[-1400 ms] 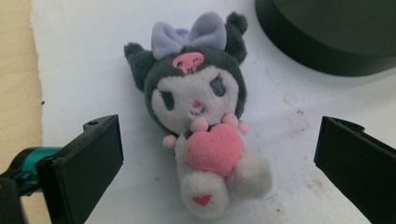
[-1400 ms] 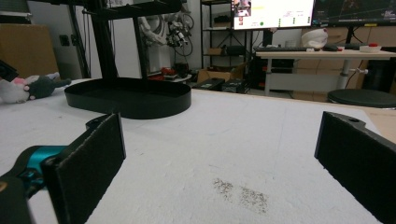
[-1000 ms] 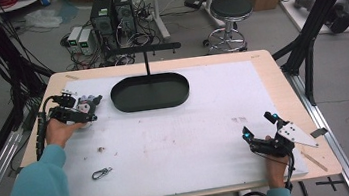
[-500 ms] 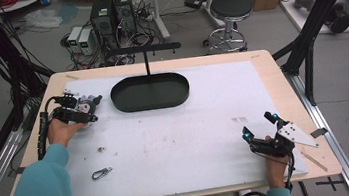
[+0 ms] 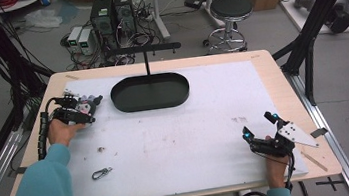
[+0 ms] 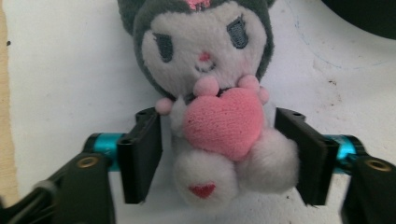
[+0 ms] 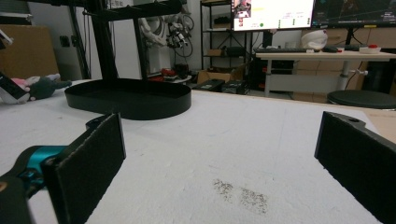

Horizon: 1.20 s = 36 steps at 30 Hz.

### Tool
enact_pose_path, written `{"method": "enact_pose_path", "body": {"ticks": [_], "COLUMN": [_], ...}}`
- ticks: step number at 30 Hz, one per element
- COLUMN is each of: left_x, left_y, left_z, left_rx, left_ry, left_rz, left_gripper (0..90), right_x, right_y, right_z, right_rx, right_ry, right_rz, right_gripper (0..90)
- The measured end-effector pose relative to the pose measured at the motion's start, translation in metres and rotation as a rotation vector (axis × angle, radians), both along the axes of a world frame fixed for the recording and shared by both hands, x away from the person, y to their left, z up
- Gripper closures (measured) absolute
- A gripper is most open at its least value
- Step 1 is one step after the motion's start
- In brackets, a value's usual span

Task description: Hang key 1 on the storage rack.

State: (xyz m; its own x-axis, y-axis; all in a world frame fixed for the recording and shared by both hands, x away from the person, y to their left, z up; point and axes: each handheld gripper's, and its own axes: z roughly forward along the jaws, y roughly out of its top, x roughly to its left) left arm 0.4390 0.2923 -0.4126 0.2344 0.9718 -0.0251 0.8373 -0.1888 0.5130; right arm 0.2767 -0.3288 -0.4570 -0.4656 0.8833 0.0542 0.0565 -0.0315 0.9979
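Left tool [image 6: 219, 154] spread round fuzzy plush doll [image 6: 210, 93], seemingly untouched, right tool [image 7: 224, 163] apart

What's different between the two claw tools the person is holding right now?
The left gripper has a plush toy sitting between its open jaws, which are not yet closed on it; the right gripper has nothing between its jaws. The left one is at the table's far left by the black tray; the right one rests near the front right edge. Both are open, with black jaws.
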Motion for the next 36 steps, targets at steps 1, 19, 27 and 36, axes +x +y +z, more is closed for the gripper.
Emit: {"method": "enact_pose_path", "body": {"ticks": [1,19,27,36], "left_x": [0.0,-0.006,-0.01,-0.015], "left_y": [0.0,-0.001,0.001,0.002], "left_z": [0.0,0.007,0.015,0.026], "left_rx": [-0.009,-0.019,-0.067,-0.105], "left_ry": [0.003,-0.064,-0.105,-0.166], "left_rz": [0.007,-0.062,-0.099,-0.135], "left_gripper": [38.6,53.5,53.4,53.4], "right_x": [0.0,0.0,0.0,0.0], "right_y": [0.0,0.0,0.0,0.0], "right_z": [0.0,0.0,0.0,0.0], "right_rx": [0.0,0.0,-0.001,-0.005], "right_ry": [0.0,-0.004,-0.004,-0.004], "right_rz": [-0.001,0.0,-0.001,-0.001], "right_gripper": [1.0,1.0,1.0,1.0]}}
